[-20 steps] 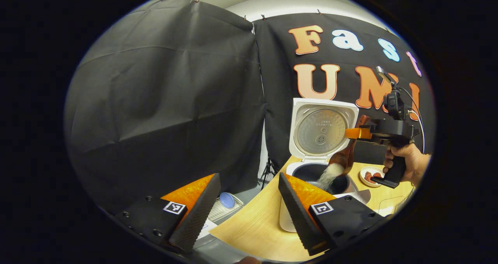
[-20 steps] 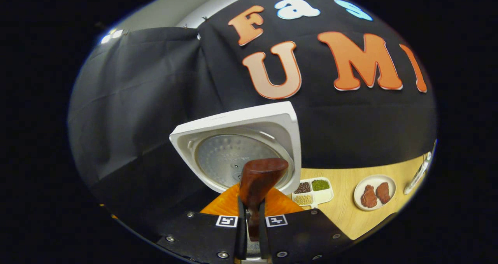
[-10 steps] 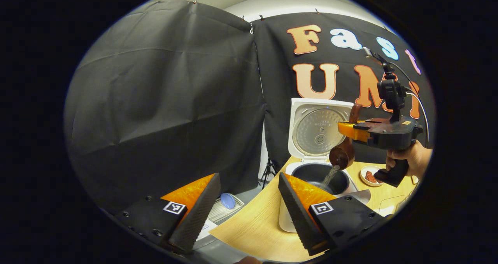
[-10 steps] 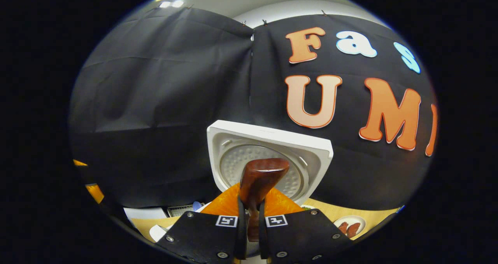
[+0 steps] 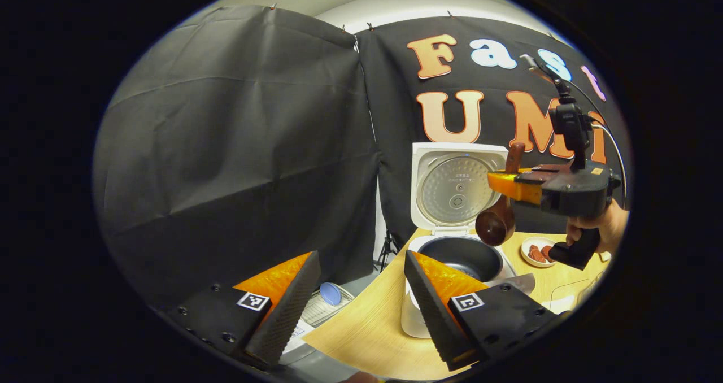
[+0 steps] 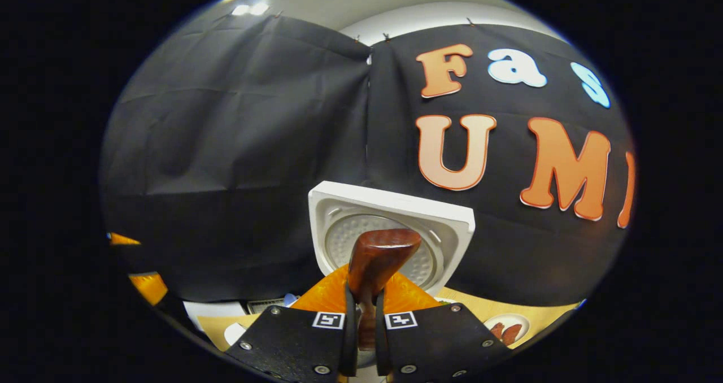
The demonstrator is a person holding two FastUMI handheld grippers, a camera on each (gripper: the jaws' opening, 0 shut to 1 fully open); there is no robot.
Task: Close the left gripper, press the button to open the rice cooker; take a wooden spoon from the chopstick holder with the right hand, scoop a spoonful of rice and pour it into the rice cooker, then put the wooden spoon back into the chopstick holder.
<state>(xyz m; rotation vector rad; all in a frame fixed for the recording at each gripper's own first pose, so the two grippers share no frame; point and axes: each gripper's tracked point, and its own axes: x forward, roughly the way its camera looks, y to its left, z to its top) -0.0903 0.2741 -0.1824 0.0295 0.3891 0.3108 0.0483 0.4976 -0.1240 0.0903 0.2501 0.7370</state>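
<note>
A: The surface is a pale wood-grain tabletop [image 5: 373,326], curved at its near edge, with black cloth [image 5: 237,146] hung behind it as the booth wall. Where are the jaws?

B: Nearest in the left gripper view, the left gripper [image 5: 361,309] stands released, its two fingers wide apart with nothing between them. The table edge lies in that gap. Just beyond its right finger sits the rice cooker [image 5: 460,259], lid [image 5: 456,185] upright, dark pot open.

A: And the spoon?

B: The right gripper [image 5: 497,182] is clenched on the wooden spoon [image 5: 497,222], handle pinched between both fingers. In the right gripper view the handle end [image 6: 377,259] pokes up between the right gripper's jaws, with the lid straight ahead. The bowl hangs below those jaws, above the pot's far rim, tipped downward. I see no rice falling.

A: So what could go wrong?

B: I judge the pour is done and the return remains. The chopstick holder isn't anywhere I can point to, so the carry means turning away, and leftover grains could scatter on the table. The grip is high on the handle, so the bowl could swing and clip the lid or the pot rim.

A: Anything farther off?

B: Beyond the cooker, right of the right gripper's jaws, a small plate [image 5: 538,253] with reddish pieces. Lower, between the left fingers, a white basket [image 5: 325,304] with a blue thing in it.
</note>
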